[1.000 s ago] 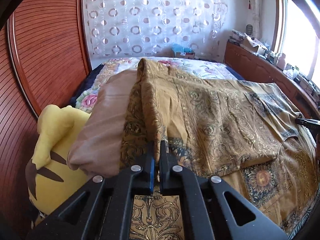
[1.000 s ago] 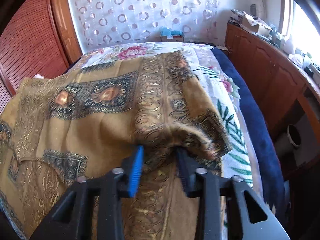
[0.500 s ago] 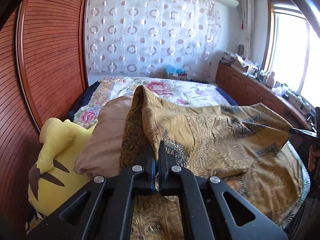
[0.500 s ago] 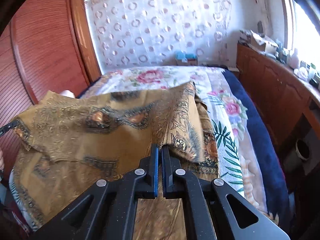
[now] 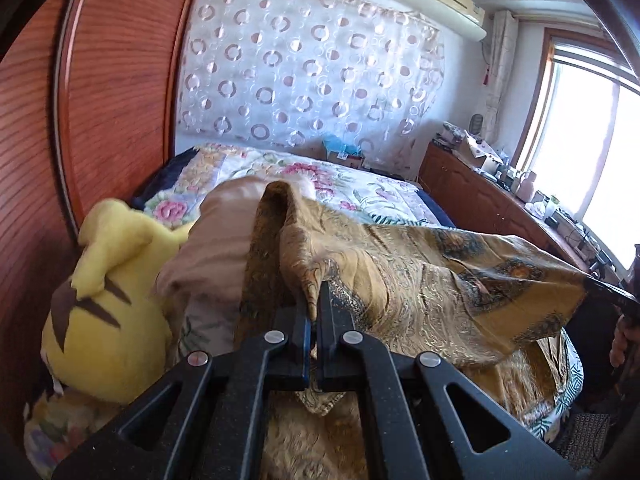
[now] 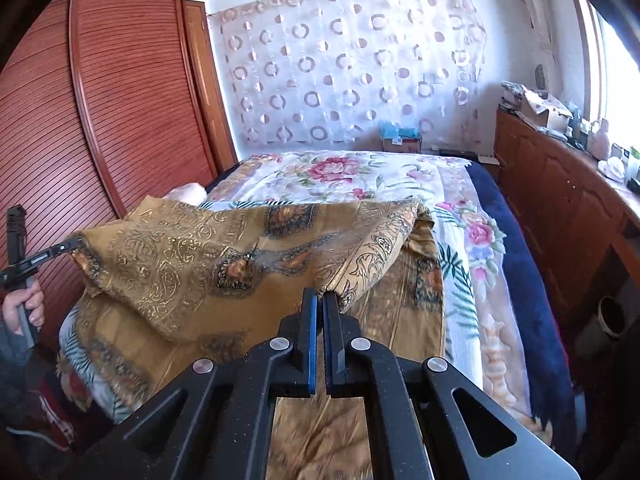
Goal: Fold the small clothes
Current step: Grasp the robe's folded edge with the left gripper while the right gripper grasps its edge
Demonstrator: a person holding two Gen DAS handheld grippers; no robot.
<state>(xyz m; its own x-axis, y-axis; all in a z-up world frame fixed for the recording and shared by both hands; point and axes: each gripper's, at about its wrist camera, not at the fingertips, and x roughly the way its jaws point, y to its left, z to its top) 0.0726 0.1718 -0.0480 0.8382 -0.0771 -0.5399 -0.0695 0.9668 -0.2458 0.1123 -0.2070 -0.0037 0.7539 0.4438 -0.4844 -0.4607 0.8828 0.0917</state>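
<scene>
One gold patterned cloth (image 5: 420,280) stretched above bed (image 6: 360,172), lower part draped on it. Two grippers: left gripper (image 5: 314,312) and right gripper (image 6: 320,300) each clamp one corner. One yellow plush (image 5: 104,300) (partly cut off). Far shelf clutter indistinct.

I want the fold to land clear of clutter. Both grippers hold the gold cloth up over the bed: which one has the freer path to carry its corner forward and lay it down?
Probably the right gripper: ahead of it lies open floral bedspread. The left gripper, also shut on the gold cloth, has a yellow plush toy and a pink pillow close beside it.
</scene>
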